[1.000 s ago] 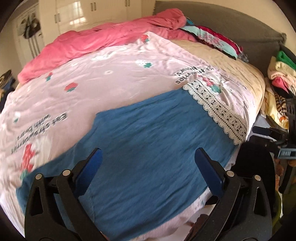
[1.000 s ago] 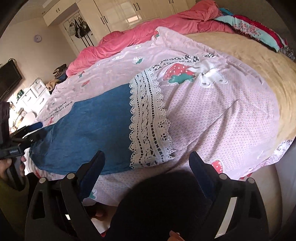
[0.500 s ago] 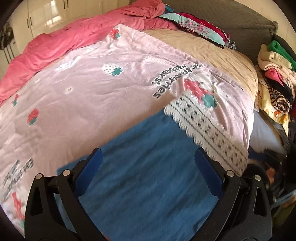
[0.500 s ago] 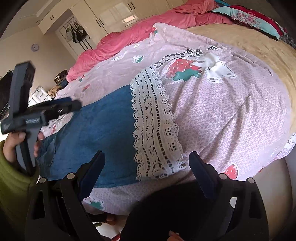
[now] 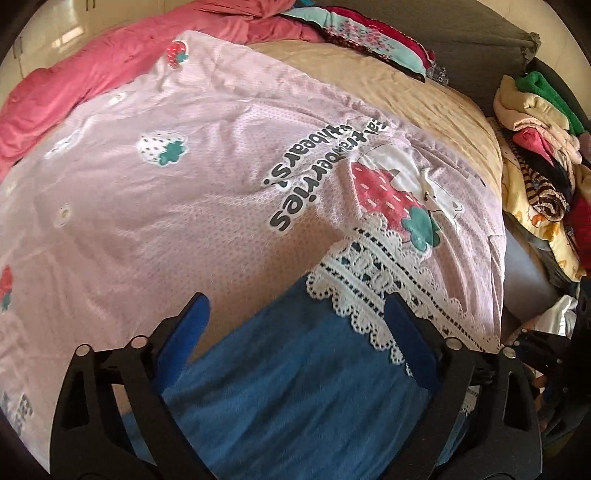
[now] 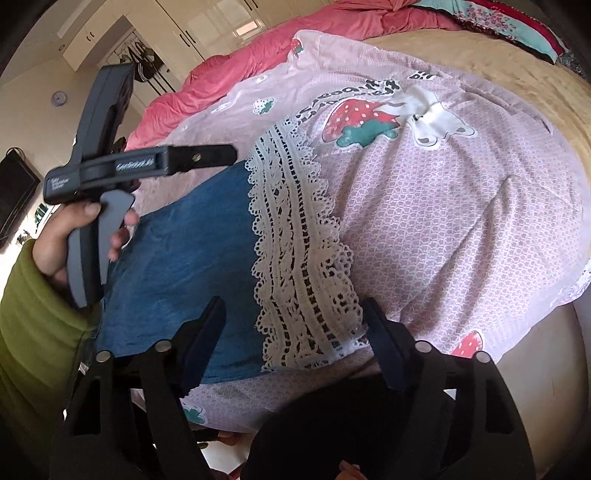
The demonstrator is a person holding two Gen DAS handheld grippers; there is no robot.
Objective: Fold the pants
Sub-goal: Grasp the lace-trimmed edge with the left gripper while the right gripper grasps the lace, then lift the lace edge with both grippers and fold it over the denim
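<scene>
We are working over a bed (image 5: 424, 99) with a tan sheet, most of it covered by a pink quilt (image 5: 177, 206) printed with strawberries and lettering. A rumpled coral blanket (image 5: 92, 62) lies along the far edge of the bed, and one patterned pillow (image 5: 369, 40) sits by the grey headboard (image 5: 461, 40). Beyond the bed's right edge, in the left wrist view, we see one loose pile of clothes (image 5: 539, 155); the right wrist view shows cream wardrobe doors (image 6: 207, 29) and a dark screen (image 6: 14, 195) against the far walls. The one pair of blue pants (image 5: 295, 369), with a white lace hem (image 5: 391, 291), lies flat on the quilt at the near edge of the bed. We hold two grippers. The left gripper (image 5: 295, 343) hangs over the blue cloth just short of the lace, its jaws closing but apart, gripping nothing; the right wrist view shows a hand (image 6: 70, 236) in a green sleeve (image 6: 33, 339) holding it. The right gripper (image 6: 295, 339) hovers above the lace at the bed's near edge, jaws likewise closing yet clear of the cloth.
</scene>
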